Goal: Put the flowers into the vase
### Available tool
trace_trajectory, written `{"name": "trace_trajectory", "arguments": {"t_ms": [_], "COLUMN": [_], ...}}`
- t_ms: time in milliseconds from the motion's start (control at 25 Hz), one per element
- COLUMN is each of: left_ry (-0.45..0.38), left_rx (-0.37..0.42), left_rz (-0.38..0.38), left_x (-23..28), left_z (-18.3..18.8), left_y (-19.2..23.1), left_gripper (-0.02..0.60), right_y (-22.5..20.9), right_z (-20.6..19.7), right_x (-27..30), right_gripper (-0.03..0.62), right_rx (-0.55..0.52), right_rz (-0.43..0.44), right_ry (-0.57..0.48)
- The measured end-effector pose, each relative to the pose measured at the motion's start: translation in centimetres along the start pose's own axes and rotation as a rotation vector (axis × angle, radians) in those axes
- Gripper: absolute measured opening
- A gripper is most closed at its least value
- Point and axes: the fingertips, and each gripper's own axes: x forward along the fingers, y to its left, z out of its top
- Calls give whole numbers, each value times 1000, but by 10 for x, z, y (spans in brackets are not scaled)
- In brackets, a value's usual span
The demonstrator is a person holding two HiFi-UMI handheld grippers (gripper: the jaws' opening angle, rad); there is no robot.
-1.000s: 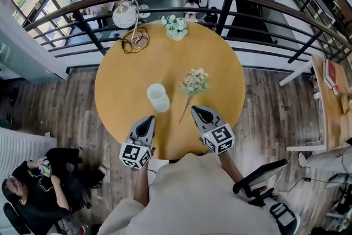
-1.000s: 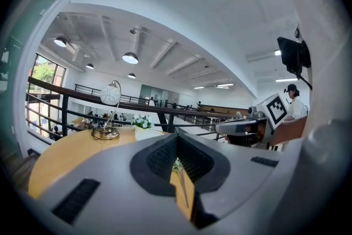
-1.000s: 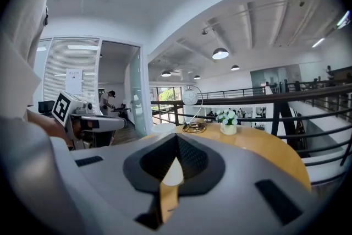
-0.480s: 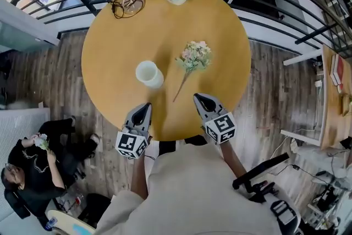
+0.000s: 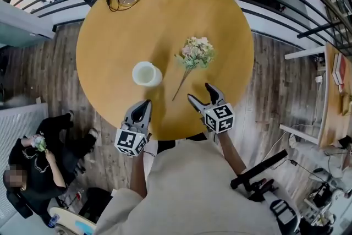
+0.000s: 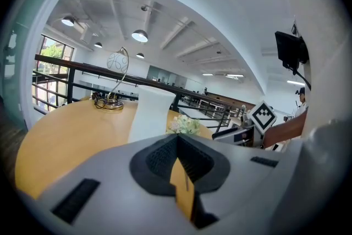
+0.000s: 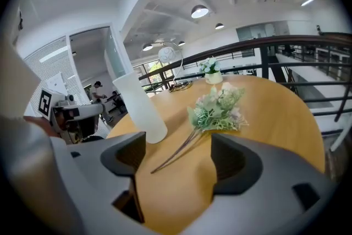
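The flowers (image 5: 196, 53) lie on their side near the middle of the round table (image 5: 110, 36), stem pointing toward the near edge. The white vase (image 5: 146, 74) stands upright just beside them on the left, not touching. We hold the right gripper (image 5: 199, 92) over the near edge. Its jaws have just been opening and stand wide with nothing between them, the stem's end just ahead. Our left gripper (image 5: 144, 104), jaws pressed together and empty, hovers at the near edge before the vase.
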Motion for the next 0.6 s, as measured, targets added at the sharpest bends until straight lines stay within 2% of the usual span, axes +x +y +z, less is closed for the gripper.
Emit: {"name": "trace_trajectory", "arguments": {"t_ms": [80, 280, 600], "left_ry": [0, 16, 19], "left_rx": [1, -15, -12], "left_rz": [-2, 19, 65], "left_x": [2, -1, -11], "left_z": [1, -2, 2], "left_y": [3, 12, 22], "left_gripper": [6, 6, 6], "right_y": [-10, -25, -46], "right_z": [-2, -12, -25], "right_x": [7, 36, 81], "right_gripper": [367, 367, 365], "right_rx": [19, 86, 116], "right_rz": [-14, 13, -20], "right_ry": [5, 54, 150]}}
